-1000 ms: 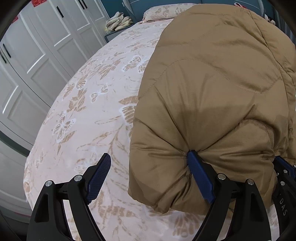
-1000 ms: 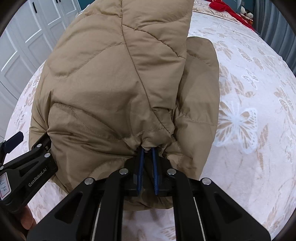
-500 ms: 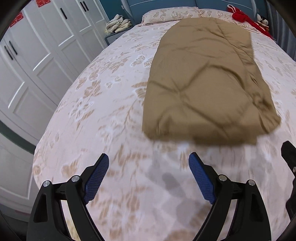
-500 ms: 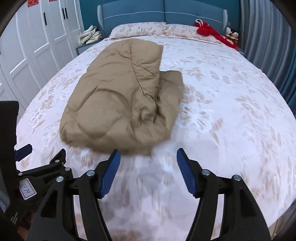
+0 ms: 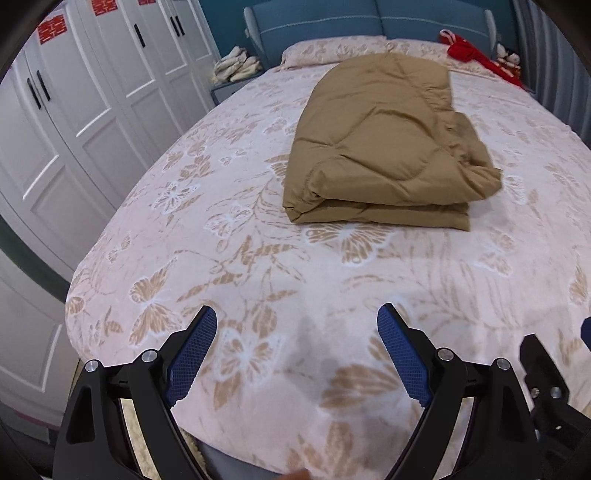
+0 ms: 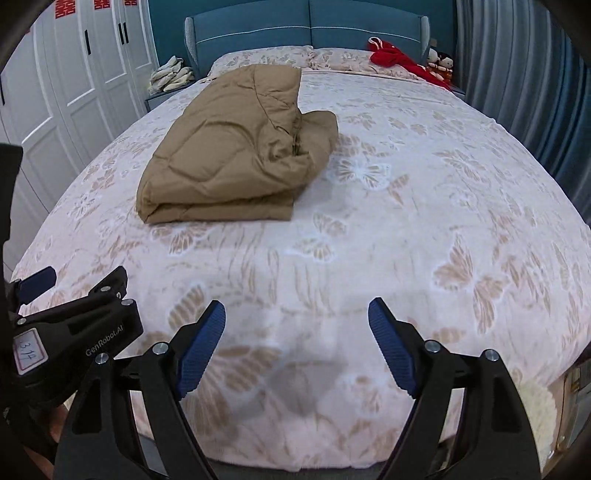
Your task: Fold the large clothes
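Right gripper (image 6: 295,325) had just been opening, its jaws spread wide with nothing between them but bare bedspread; left gripper (image 5: 297,328) likewise stood wide open and empty. Both hung over the near end of the bed (image 6: 424,229), pointing down and forward, well apart from the coat (image 6: 229,155). The coat, tan and quilted, lay folded into a thick stack of layers on the bed's left half, its near edge square, its right side bunched and rumpled where a loose part spilled outward. Judged from this, the fold was released and the step in hand was the withdrawal. Any further move would call for reaching back to the rumpled right side and tucking or smoothing it flush. Beyond lay pillows (image 6: 266,55), a red cloth (image 6: 395,59), the headboard (image 6: 306,26) and a wardrobe (image 5: 85,110).
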{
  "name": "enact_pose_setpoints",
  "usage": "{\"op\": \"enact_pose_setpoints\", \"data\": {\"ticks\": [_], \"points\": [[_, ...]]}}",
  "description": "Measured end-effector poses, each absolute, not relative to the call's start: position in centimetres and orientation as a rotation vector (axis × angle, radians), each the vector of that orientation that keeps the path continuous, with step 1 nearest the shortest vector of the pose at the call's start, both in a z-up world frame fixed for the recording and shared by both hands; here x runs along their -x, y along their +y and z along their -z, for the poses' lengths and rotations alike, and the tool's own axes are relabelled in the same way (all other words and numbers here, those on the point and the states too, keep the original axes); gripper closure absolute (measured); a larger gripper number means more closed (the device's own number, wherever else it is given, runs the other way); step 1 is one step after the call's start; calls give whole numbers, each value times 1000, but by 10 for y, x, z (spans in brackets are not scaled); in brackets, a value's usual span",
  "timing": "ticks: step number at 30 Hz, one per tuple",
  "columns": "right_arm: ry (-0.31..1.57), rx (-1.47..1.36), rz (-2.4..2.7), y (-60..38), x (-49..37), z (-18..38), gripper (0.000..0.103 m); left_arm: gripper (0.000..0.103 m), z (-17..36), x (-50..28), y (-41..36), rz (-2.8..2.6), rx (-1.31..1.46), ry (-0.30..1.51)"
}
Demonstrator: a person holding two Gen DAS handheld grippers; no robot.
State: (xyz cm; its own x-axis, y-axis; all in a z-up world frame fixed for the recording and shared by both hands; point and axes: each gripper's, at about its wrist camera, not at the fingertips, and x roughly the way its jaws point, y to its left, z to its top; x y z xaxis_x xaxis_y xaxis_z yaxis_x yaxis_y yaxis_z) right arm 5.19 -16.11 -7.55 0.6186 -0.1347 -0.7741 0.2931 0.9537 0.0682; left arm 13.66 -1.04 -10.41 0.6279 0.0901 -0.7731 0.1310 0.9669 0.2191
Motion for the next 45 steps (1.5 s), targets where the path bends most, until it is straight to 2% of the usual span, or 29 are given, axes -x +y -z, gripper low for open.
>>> {"op": "enact_pose_setpoints", "data": {"ticks": [11, 45], "points": [[825, -180, 274, -152, -26, 75, 25, 17, 105, -104, 0, 18, -249, 820], [809, -151, 269, -135, -17, 72, 25, 18, 102, -91, 20, -11, -240, 800]]}}
